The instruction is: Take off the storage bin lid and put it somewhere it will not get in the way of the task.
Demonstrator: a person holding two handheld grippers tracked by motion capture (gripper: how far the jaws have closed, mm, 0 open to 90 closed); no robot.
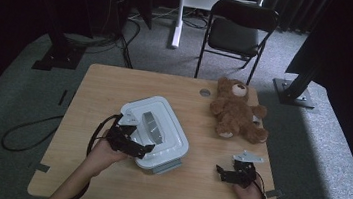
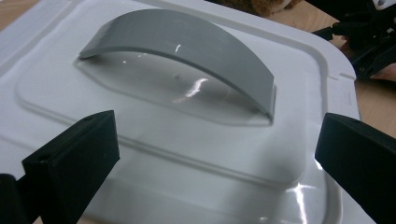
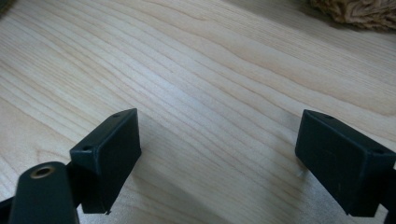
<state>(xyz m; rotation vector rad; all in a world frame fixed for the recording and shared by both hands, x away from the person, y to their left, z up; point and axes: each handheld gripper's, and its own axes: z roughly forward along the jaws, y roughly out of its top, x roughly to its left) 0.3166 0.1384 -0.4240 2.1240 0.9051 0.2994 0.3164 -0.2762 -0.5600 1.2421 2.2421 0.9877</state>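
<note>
My left gripper (image 2: pixel 217 154), jaws apart, hovers over the white box lid (image 2: pixel 308 70); its grey handle (image 2: pixel 187 42) lies just ahead, arching crosswise, nearer than my open right gripper (image 1: pixel 236 173)

No readable text, labels, brand marks, numbers or signs anywhere, white box lid (image 2: pixel 196 140) plain and unmarked, wooden table (image 3: pixel 224 70) bare of print, teddy bear (image 1: pixel 236 109) without legible tag

The near corner of the white lid (image 1: pixel 161 128) is covered by the left gripper (image 1: pixel 132 142) in the high view. The lid's edges are cut off in the left gripper view. The teddy bear (image 3: pixel 359 11) is cropped to a blurred patch of fur.
</note>
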